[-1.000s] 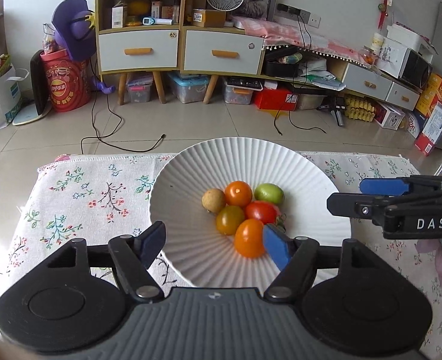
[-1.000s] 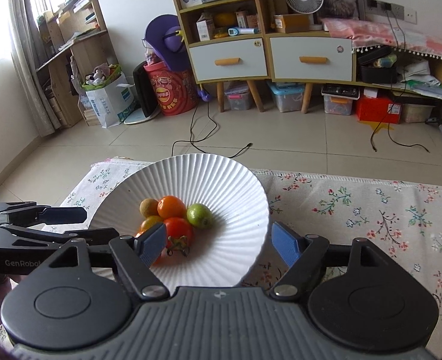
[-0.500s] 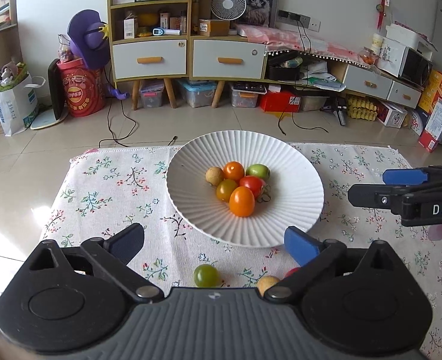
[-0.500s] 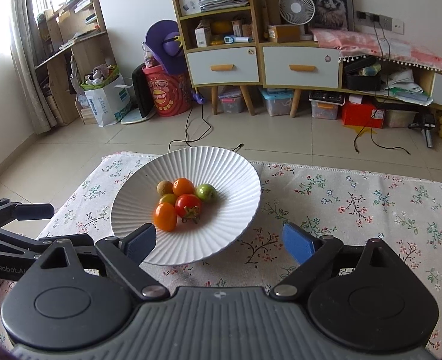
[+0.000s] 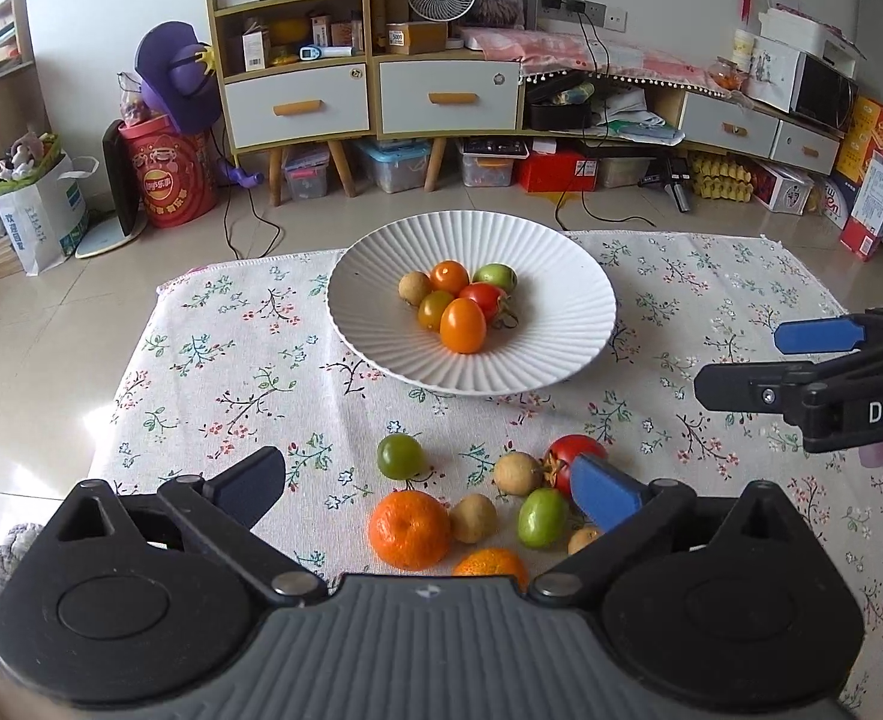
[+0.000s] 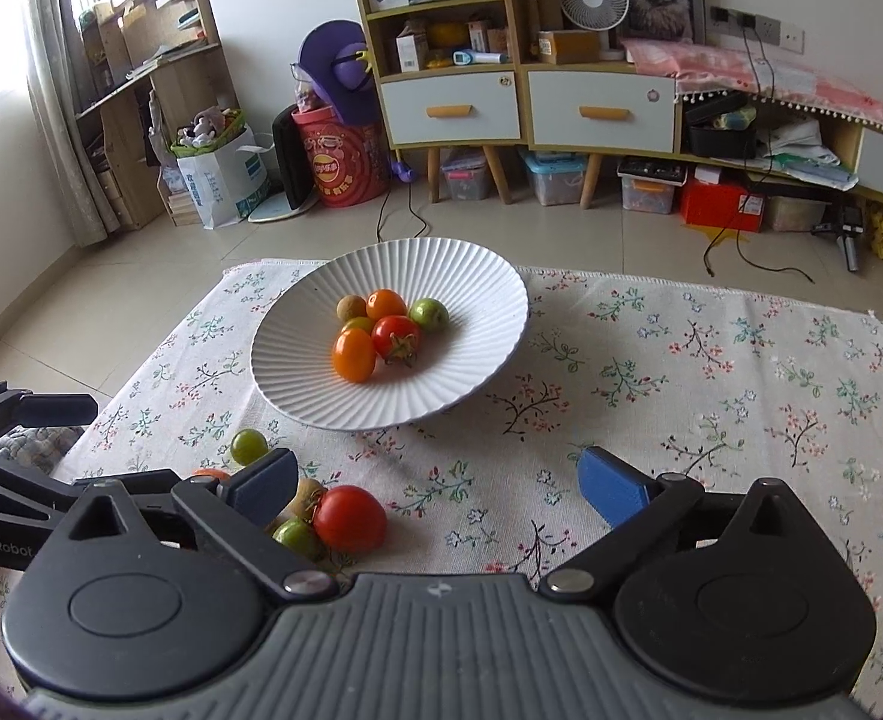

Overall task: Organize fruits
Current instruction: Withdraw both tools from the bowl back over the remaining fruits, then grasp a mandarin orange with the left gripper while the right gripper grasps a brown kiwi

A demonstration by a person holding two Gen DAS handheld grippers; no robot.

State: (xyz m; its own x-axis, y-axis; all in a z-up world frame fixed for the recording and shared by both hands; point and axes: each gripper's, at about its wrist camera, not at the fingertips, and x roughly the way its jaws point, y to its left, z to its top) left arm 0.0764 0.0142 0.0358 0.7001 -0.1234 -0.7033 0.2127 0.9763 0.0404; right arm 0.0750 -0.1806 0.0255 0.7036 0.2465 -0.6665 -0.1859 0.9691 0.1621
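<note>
A white ribbed plate (image 5: 561,276) (image 6: 477,276) stands on the floral cloth and holds several small fruits, among them an orange tomato (image 5: 463,325) (image 6: 354,354) and a red tomato (image 5: 482,297) (image 6: 396,336). Loose fruits lie on the cloth near me: a green tomato (image 5: 401,456) (image 6: 248,445), a mandarin (image 5: 409,529), a red tomato (image 5: 573,449) (image 6: 349,518), a green fruit (image 5: 541,517) and small brown ones. My left gripper (image 5: 426,483) is open and empty above the loose fruits. My right gripper (image 6: 435,483) is open and empty, to their right.
The floral cloth (image 6: 711,360) covers a low table with tiled floor beyond its far edge. Cabinets (image 5: 369,96), storage boxes and cables stand across the room. The right gripper (image 5: 801,372) shows at the right of the left wrist view.
Both grippers have pulled back from the plate toward me. The left jaws have opened wider. The loose fruits on the cloth have come into view.
</note>
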